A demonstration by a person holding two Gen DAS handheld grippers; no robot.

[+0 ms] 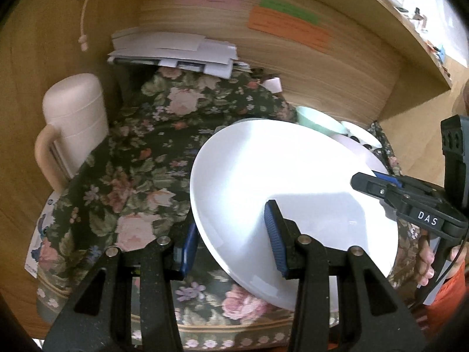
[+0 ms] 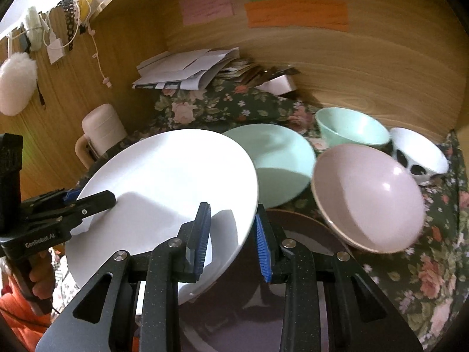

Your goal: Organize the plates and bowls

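A: White plate (image 2: pixel 164 182) is up off the worktop (image 2: pixel 410 278), tilted, carried between both grippers. Right gripper (image 2: pixel 233 236) has its jaws clamped on the near right rim, one pad on top and one beneath. Left gripper (image 1: pixel 231 243) has its jaws across the near left rim; from its own camera one pad lies on the plate's face, the other under the edge.

B: Is the left one gripping firmly?

A: I judge it is gripping the plate, since the plate hangs clear of the cloth (image 1: pixel 140 152). How hard, I cannot tell.

B: Where should it go?

A: My guess is onto the dark plate (image 2: pixel 302 240) lying right below the right gripper, or beside the green plate (image 2: pixel 281 161) behind it. A pink bowl (image 2: pixel 369 196) sits just to the right, leaning, with a green bowl (image 2: pixel 351 129) and a spotted bowl (image 2: pixel 419 155) farther back.

B: What makes the move go well?

A: Keep both hands moving together so the rim is not twisted between them. Level the plate before lowering it. Watch the pink bowl's rim, which is close to the right jaws. Release only once the plate rests flat.

B: Risks?

A: Glazed rim, small pads: it could slip if either hand pulls away.
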